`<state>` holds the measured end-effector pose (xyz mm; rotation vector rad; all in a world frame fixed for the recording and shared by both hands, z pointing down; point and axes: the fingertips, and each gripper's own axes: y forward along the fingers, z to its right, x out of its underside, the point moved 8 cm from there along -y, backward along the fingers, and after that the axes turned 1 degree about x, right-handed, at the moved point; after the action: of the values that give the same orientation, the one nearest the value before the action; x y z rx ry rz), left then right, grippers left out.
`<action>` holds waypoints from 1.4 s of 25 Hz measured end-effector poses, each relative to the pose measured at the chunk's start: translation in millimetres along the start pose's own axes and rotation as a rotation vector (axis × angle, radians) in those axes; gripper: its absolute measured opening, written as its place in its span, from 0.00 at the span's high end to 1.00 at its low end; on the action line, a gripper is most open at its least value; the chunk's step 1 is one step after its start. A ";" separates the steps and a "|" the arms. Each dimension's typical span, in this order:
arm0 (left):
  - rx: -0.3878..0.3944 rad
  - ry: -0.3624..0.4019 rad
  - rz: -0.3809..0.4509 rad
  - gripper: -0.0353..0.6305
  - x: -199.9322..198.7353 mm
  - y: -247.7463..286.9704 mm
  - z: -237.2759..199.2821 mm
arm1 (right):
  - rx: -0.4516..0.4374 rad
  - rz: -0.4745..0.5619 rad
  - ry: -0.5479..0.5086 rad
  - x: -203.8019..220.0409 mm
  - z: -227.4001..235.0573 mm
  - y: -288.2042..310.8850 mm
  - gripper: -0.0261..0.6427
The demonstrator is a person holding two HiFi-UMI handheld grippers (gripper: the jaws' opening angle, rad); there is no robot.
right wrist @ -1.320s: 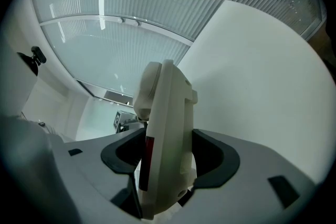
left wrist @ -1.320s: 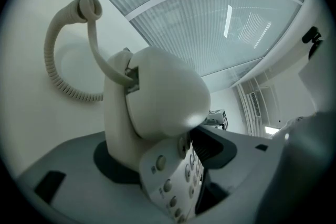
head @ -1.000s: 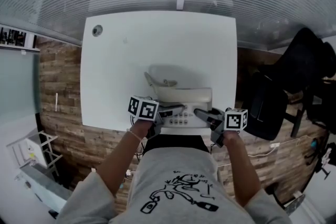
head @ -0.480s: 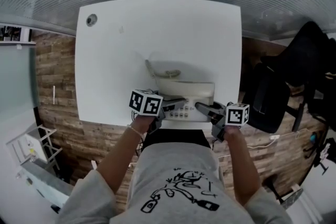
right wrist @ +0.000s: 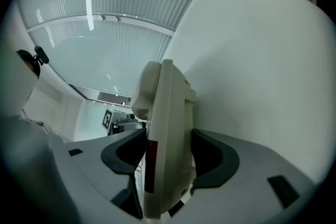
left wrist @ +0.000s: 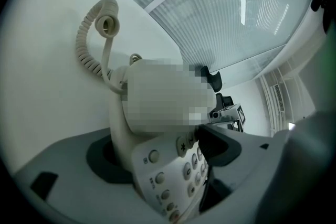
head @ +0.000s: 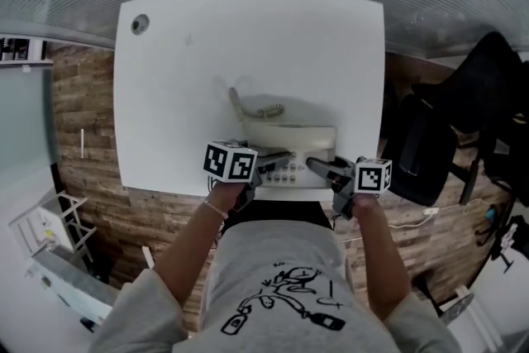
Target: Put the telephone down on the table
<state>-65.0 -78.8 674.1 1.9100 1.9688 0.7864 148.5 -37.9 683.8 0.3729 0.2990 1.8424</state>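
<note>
A cream telephone (head: 291, 141) lies at the near edge of the white table (head: 190, 78), its coiled cord (head: 259, 110) trailing behind it. My left gripper (head: 279, 163) is at its near left corner. In the left gripper view the keypad end (left wrist: 181, 170) stands between the jaws, which are opening, and the cord (left wrist: 86, 42) curls on the table beyond. My right gripper (head: 319, 169) holds the near right corner. In the right gripper view the telephone (right wrist: 168, 123) stands edge-on with both pads against it.
A black office chair (head: 438, 149) stands just right of the table. A round cable hole (head: 140, 23) sits in the table's far left corner. Wooden floor (head: 83, 112) shows on the left, with a white rack (head: 41, 236) lower down. A ribbed glass wall runs behind the table.
Both grippers have sunk a little with the telephone, which now sits lower against the table's near edge. The cord now lies spread out on the tabletop.
</note>
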 end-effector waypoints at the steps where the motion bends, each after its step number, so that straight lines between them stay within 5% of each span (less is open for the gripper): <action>1: -0.005 0.002 -0.001 0.39 -0.3 -0.4 0.5 | -0.001 0.001 0.003 0.1 0.0 0.1 0.54; 12: -0.150 0.087 -0.015 0.34 -3.8 -6.7 9.4 | -0.011 -0.012 -0.006 -0.2 1.0 1.0 0.54; 35: -0.238 0.094 -0.017 0.32 6.8 -14.3 -1.1 | 0.088 -0.043 -0.040 -0.6 6.3 1.5 0.54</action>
<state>-78.0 -71.9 668.0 1.7447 1.8454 1.0710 149.8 -38.8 690.1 0.4606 0.3587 1.7810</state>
